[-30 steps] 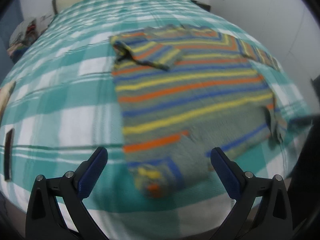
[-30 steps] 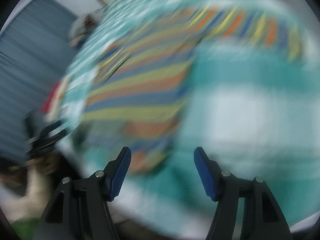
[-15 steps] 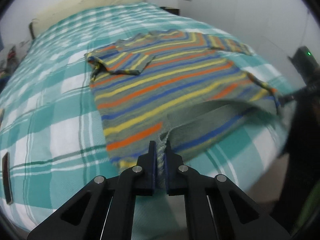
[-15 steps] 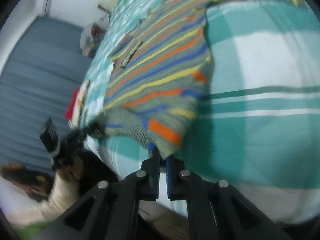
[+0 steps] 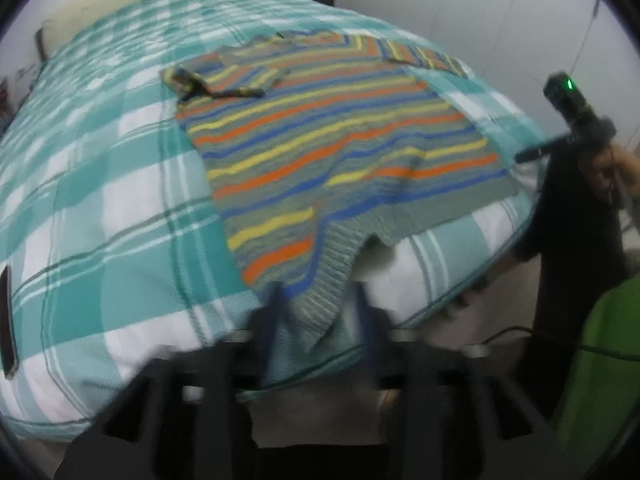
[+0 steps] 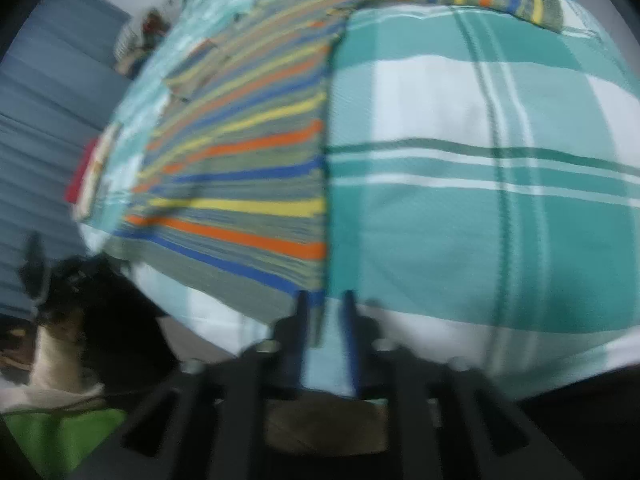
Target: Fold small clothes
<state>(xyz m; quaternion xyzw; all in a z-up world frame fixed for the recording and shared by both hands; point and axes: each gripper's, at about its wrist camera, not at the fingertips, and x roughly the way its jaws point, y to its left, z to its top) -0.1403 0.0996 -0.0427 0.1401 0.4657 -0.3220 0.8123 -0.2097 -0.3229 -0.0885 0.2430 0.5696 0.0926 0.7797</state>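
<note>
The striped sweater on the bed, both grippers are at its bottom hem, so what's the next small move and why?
Probably back both grippers straight off the hem. The left gripper and right gripper stand open, each with a bottom corner of the striped sweater lying loose between its fingers. The body looks flat on the checked bedspread, but one sleeve is folded across the chest, so that side wants attention next.

**Sweater spread across the bed's near end**

The sweater (image 5: 328, 136) lies flat on the bed (image 5: 100, 200), filling the centre of the left wrist frame. Its hem corner hangs over the bed's near edge at lower centre, between the fingers of the left gripper (image 5: 316, 316). One sleeve (image 5: 224, 78) is folded over the body at upper left; the other sleeve (image 5: 424, 56) extends toward upper right. In the right wrist frame, the right gripper (image 6: 323, 320) sits at the opposite hem corner, lower centre.
</note>
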